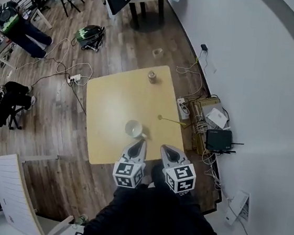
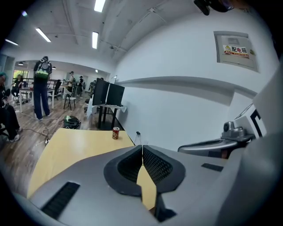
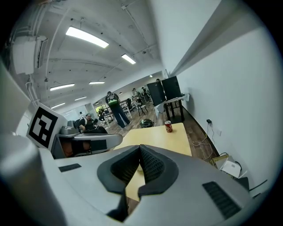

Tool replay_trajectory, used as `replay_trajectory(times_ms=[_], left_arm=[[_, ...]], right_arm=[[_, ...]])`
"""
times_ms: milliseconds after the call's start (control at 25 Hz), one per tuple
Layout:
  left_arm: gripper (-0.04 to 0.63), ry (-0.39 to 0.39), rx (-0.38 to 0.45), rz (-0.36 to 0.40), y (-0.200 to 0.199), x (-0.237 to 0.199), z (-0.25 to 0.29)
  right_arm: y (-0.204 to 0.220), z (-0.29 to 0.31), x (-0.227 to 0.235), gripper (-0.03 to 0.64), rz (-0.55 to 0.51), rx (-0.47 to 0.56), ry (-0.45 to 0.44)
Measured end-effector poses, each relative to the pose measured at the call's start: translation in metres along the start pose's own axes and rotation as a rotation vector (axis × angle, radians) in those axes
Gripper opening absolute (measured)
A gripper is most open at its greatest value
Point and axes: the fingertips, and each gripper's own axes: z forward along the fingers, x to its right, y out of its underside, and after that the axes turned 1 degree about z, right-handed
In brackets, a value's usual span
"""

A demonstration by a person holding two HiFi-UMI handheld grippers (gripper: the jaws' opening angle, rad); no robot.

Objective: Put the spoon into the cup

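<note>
— Where's the spoon (image 1: 172, 120)?
— Thin, yellowish, lying on the tabletop (image 1: 112, 100), right of the white cup (image 1: 133, 128), apart from it.
— And your jaws?
— Clenched on nothing, left gripper (image 1: 140, 142) and right gripper (image 1: 167, 150) alike.

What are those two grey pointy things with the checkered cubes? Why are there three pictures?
A person holds two grabbing tools, one in each hand. The left gripper and right gripper are both shut and hold nothing. The head view comes from a camera on the person's head, looking down. The two gripper views come from cameras riding on the grippers, looking along their jaws. On the table are a cup, a spoon and a can.
</note>
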Motion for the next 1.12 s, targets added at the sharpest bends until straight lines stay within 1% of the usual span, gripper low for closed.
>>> replay_trajectory(times_ms=[160, 320, 480, 640, 800, 960, 1120], left_arm=[[0.035, 0.021, -0.052, 0.009, 0.006, 0.010, 0.036], [0.035, 0.037, -0.108, 0.018, 0.020, 0.014, 0.063], [0.035, 0.044, -0.157, 0.021, 0.035, 0.017, 0.083], [0.035, 0.048, -0.197, 0.013, 0.043, 0.017, 0.101], [0.035, 0.052, -0.226, 0.007, 0.048, 0.016, 0.117], [0.035, 0.057, -0.255, 0.014, 0.056, 0.016, 0.134], [0.035, 0.069, -0.278, 0.026, 0.061, 0.014, 0.149]], right_arm=[[0.002, 0.013, 0.034, 0.021, 0.037, -0.019, 0.005], [0.007, 0.027, 0.064, 0.021, 0.070, -0.041, 0.010], [0.016, 0.040, 0.092, 0.021, 0.098, -0.073, 0.015], [0.029, 0.054, 0.116, 0.021, 0.177, -0.115, 0.005], [0.035, 0.066, 0.136, 0.021, 0.214, -0.136, 0.006], [0.052, 0.075, 0.159, 0.021, 0.271, -0.167, 0.028], [0.067, 0.083, 0.180, 0.021, 0.311, -0.183, 0.072]])
